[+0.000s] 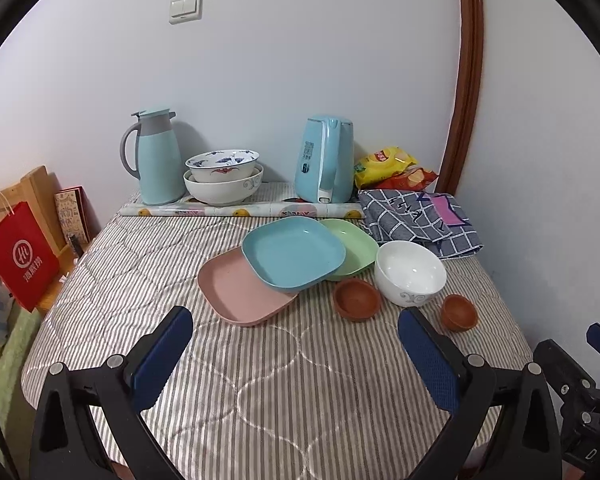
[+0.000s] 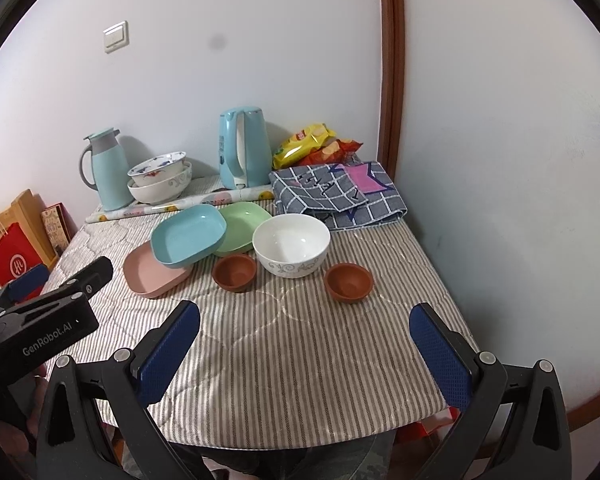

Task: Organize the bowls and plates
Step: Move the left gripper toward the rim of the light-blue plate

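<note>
Open striped quilted tabletop (image 2: 284, 344) at 6 o'clock: clear run for either gripper. 12 o'clock blocked by three overlapping square plastic plates, blue (image 2: 188, 236) topmost over pink (image 2: 148, 276) and green (image 2: 246, 228). White ceramic bowl (image 2: 291, 245) between two small brown clay bowls (image 2: 234, 271) (image 2: 349, 281); narrow gaps. Wall (image 2: 500, 200) closes 3 o'clock.

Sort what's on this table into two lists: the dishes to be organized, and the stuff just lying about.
For the job: pink plate, blue plate, green plate, white bowl, two small brown bowls, and likely the two stacked bowls at the back.

Lying about: thermos jug, electric kettle, snack bags, checked cloth, red paper bag.
</note>
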Demonstrator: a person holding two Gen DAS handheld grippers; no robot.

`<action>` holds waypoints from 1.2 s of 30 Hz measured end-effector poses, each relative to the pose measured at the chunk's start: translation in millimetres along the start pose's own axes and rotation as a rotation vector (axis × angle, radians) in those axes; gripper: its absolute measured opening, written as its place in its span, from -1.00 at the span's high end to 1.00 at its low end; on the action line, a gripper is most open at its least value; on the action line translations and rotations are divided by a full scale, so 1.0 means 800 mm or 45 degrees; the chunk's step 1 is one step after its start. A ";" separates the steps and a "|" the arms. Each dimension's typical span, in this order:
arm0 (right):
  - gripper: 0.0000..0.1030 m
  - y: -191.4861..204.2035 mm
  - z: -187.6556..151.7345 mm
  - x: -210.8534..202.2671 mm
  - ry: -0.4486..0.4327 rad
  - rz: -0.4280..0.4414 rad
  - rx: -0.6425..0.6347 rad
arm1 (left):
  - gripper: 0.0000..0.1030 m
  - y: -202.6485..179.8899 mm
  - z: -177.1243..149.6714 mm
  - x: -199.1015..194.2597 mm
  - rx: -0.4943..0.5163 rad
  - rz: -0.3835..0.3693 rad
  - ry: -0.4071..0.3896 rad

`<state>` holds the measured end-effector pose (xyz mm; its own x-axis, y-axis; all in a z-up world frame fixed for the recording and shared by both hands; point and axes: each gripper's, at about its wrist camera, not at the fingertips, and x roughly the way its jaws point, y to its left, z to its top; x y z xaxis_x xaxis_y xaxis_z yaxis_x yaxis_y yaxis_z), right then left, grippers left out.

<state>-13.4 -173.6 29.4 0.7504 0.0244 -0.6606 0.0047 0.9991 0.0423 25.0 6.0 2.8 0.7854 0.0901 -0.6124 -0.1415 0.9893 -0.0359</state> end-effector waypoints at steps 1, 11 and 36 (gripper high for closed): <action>-1.00 -0.001 0.001 0.005 0.002 0.005 0.005 | -1.00 -0.001 0.001 0.005 0.003 0.005 0.002; -0.99 -0.017 0.010 0.070 0.049 0.008 0.027 | -1.00 0.014 0.010 0.080 0.001 0.064 0.098; -0.61 -0.015 0.066 0.208 0.219 0.080 -0.018 | -0.83 0.051 0.049 0.206 -0.088 0.047 0.261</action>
<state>146.7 -183.5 -41.5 0.6248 0.0908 -0.7755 -0.0486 0.9958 0.0775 172.1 65.8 -68.9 0.6406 0.0942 -0.7621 -0.2149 0.9748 -0.0601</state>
